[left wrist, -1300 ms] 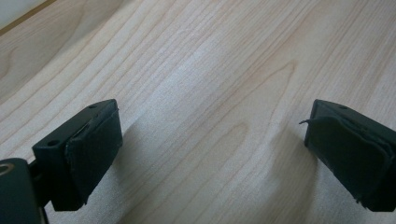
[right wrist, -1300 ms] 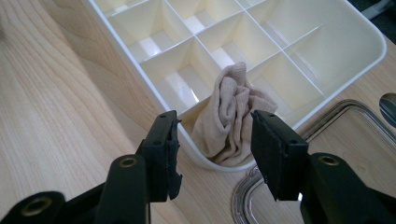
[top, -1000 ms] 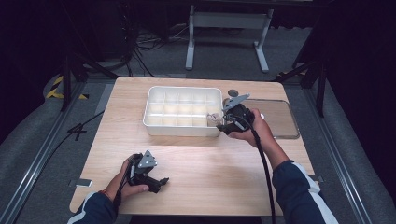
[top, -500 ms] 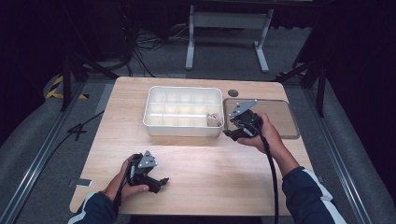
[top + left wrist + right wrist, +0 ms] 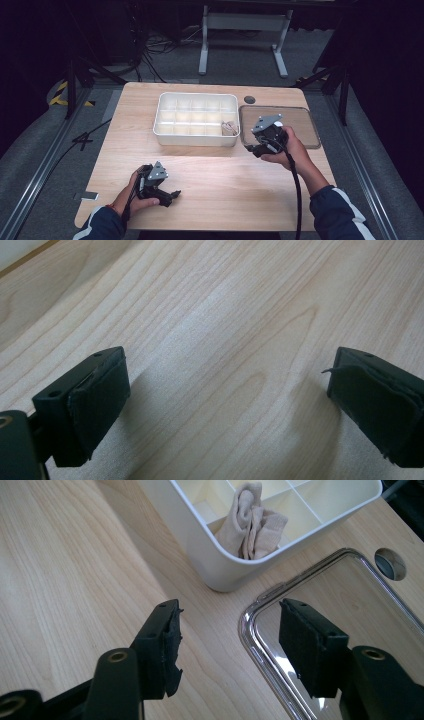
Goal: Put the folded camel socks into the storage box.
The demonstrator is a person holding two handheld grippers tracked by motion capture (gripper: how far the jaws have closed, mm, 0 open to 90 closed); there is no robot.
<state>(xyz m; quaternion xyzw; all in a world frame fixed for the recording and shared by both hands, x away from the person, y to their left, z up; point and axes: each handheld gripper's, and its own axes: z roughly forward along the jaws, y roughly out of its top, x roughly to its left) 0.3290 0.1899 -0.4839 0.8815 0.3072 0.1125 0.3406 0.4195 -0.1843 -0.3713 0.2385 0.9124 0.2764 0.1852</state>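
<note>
One beige sock (image 5: 230, 129) sits in the near right compartment of the white organiser box (image 5: 196, 141). My right gripper (image 5: 227, 630), jaws just opening and empty, hovers over the clear lid (image 5: 310, 131); next I'd grip its edge. My left gripper (image 5: 225, 390) rests wide open, empty.

Dark room, grey carpet floor (image 5: 45, 150), metal stand (image 5: 243, 30) (cables (image 5: 160, 42) behind).

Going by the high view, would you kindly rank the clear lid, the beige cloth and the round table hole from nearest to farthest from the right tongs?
1. Clear lid: directly beneath the right tongs.
2. Beige cloth: left of them, in the white tray's near-right compartment.
3. Round table hole: beyond, near the table's far edge.
</note>
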